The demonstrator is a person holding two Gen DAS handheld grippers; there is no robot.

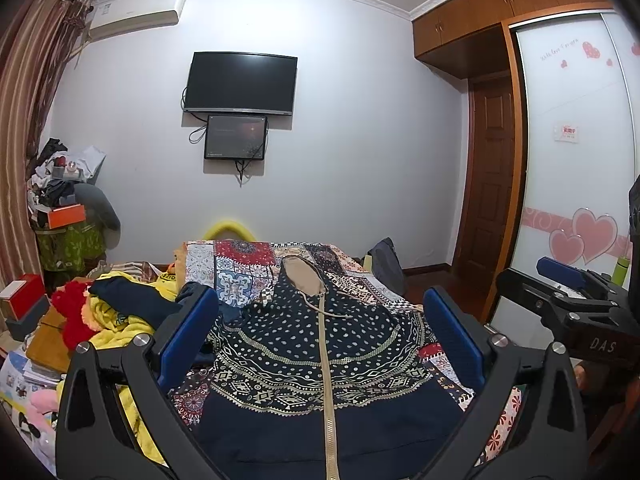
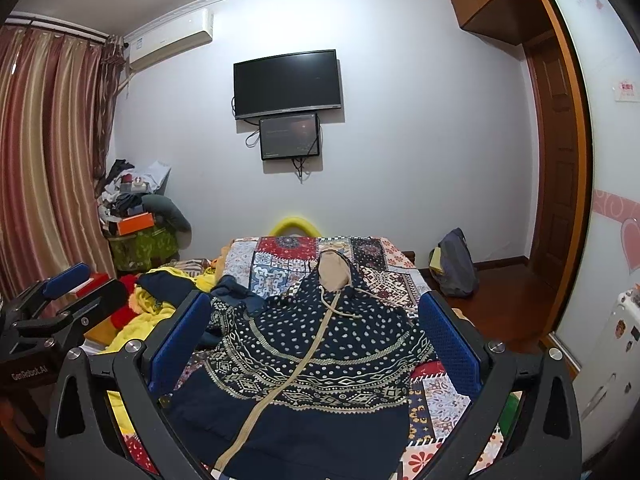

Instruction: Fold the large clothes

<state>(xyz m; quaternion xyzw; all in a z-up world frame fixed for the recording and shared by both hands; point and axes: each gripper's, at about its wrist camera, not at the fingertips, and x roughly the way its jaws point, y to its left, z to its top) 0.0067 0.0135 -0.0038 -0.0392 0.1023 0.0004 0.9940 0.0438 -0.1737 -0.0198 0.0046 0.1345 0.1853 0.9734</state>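
Hooded jacket point(image 1: 320, 344): soft matt cloth, printed pattern, tan zip tape, plain beige hood lining. Bedspread point(image 1: 240, 268): matt patchwork cotton-like cloth. Left gripper point(image 1: 320, 340), right gripper point(image 2: 316, 344): matt black plastic frame, bright metal screw heads; finger pads point(image 1: 188, 332) blue, finely textured, rubbery-looking. Yellow blanket point(image 1: 120, 328): fluffy pile. Wardrobe point(image 1: 480, 12): smooth varnished wood, slight sheen. Television point(image 1: 242, 82): glossy dark screen. Curtain point(image 2: 44, 160): striped cloth, satiny sheen. Wall: smooth matt paint.

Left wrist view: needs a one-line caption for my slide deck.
Open left hand-held gripper hovers over a zipped navy patterned hoodie spread on a patchwork bedspread.
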